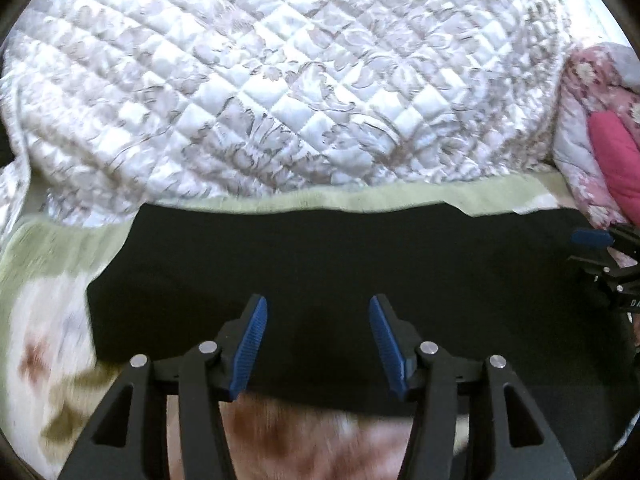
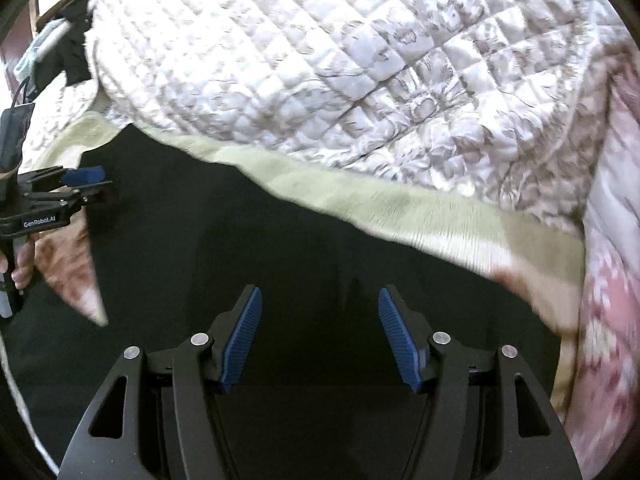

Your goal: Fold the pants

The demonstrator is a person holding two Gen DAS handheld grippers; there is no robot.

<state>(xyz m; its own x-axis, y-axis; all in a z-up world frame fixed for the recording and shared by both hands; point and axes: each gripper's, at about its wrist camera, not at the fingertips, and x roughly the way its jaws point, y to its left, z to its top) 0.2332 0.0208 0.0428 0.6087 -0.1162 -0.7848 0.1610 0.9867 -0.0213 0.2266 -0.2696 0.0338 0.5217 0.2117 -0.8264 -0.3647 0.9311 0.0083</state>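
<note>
While the left gripper point(image 1: 316, 344) and right gripper point(image 2: 320, 338) both hover with jaws apart and empty, the black pants point(image 1: 320, 264) lie flat on the bed's green blanket point(image 1: 400, 196), likely soft and limp, best pinched at an edge.

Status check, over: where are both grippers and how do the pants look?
Left gripper open, over the pants. Right gripper open, over them too, nothing held. Black pants lie flat on the blanket. Quilt bunched just beyond the far edge.
</note>
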